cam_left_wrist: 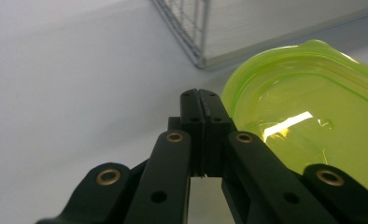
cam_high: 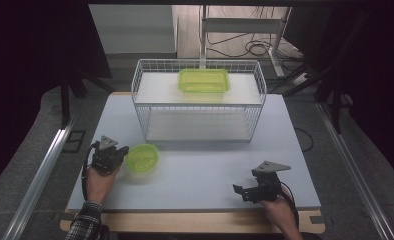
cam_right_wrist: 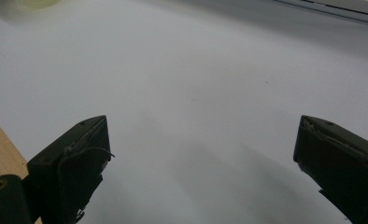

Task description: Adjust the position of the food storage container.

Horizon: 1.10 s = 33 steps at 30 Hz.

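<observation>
While our left gripper [cam_high: 121,151], fingers shut tight on nothing, touches the green lid [cam_high: 142,158] near the desk's left edge, our right gripper [cam_high: 241,192] waits open; next we must open and grab the lid.

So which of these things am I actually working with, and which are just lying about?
In the job:
- green lid beside the shut left gripper
- green container on the wire rack's top shelf

Lying about:
- right gripper, fingers open, resting over bare table
- cables on the floor behind
</observation>
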Each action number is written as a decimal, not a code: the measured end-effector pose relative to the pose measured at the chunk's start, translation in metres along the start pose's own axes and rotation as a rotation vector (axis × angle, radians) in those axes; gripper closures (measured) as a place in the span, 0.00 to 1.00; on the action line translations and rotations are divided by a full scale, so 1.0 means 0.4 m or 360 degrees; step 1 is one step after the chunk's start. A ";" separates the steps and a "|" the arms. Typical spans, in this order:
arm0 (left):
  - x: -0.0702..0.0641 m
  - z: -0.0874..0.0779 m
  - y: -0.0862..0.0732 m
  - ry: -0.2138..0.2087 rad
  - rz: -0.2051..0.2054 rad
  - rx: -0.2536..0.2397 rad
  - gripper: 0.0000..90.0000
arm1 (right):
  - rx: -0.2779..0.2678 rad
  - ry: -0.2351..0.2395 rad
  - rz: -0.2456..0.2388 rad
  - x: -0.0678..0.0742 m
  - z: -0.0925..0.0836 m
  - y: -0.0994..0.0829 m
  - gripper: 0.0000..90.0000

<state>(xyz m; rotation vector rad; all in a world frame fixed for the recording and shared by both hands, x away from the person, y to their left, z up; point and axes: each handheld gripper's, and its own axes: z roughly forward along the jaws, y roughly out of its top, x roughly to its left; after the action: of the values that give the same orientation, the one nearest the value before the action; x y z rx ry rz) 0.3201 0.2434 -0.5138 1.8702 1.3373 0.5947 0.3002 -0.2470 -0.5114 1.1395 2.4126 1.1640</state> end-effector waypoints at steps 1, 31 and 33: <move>-0.008 0.001 0.001 -0.0006 0.0003 -0.0003 1.00 | 0.0002 0.0002 0.0001 0.000 0.000 0.000 0.04; -0.247 -0.003 0.019 -0.0133 0.0247 0.0009 0.98 | 0.0053 0.0046 -0.0012 0.004 0.008 -0.005 0.04; -0.228 -0.016 0.012 -0.0118 0.0237 0.0009 0.99 | 0.0056 0.0046 -0.0015 0.004 0.007 -0.005 0.04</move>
<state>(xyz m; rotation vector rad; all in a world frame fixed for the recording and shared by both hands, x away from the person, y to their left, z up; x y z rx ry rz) 0.2866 0.1590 -0.5013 1.9888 1.1603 0.5912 0.2994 -0.2450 -0.5145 1.1280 2.4666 1.1476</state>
